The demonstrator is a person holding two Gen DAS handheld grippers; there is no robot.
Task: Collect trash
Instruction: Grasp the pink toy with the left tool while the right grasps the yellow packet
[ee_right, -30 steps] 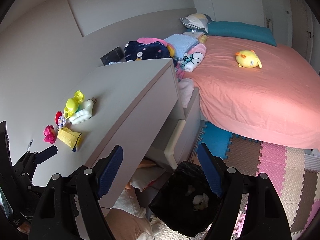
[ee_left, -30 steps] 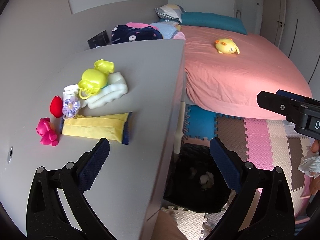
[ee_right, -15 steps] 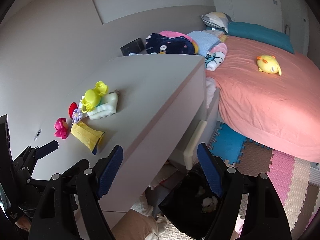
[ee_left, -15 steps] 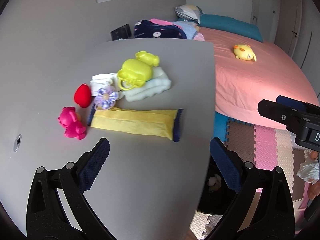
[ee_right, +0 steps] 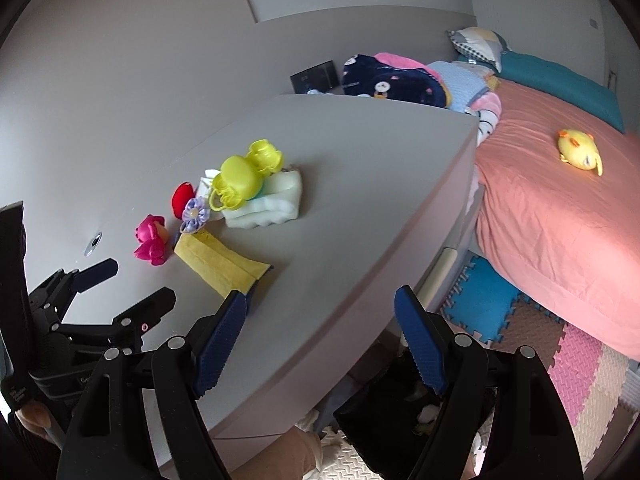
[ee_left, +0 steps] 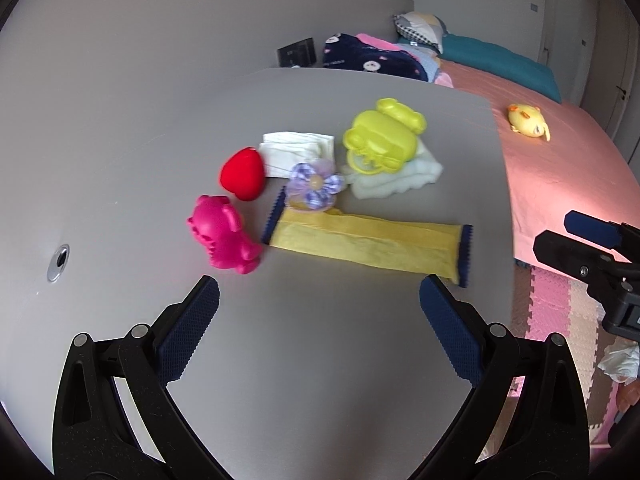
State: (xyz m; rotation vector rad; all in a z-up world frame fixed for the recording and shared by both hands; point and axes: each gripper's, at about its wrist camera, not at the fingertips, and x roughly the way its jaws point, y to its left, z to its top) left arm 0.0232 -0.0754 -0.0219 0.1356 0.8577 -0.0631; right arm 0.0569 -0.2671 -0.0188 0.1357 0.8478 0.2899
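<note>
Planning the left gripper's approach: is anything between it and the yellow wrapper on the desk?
Nothing visible. Bare desk lies between the open left gripper and the yellow wrapper. The pink toy sits beside the wrapper's left end.

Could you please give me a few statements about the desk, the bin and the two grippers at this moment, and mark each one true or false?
1. The left gripper is open and holds nothing. True.
2. The yellow wrapper lies flat on the desk, beside the pink toy. True.
3. The right gripper is shut on the yellow wrapper. False: it is open and empty, its jaws apart above the desk's edge.
4. The black bin stands on top of the desk. False: it sits on the floor below the desk's edge.
5. The yellow-green toy rests on a white foam piece. True.
</note>
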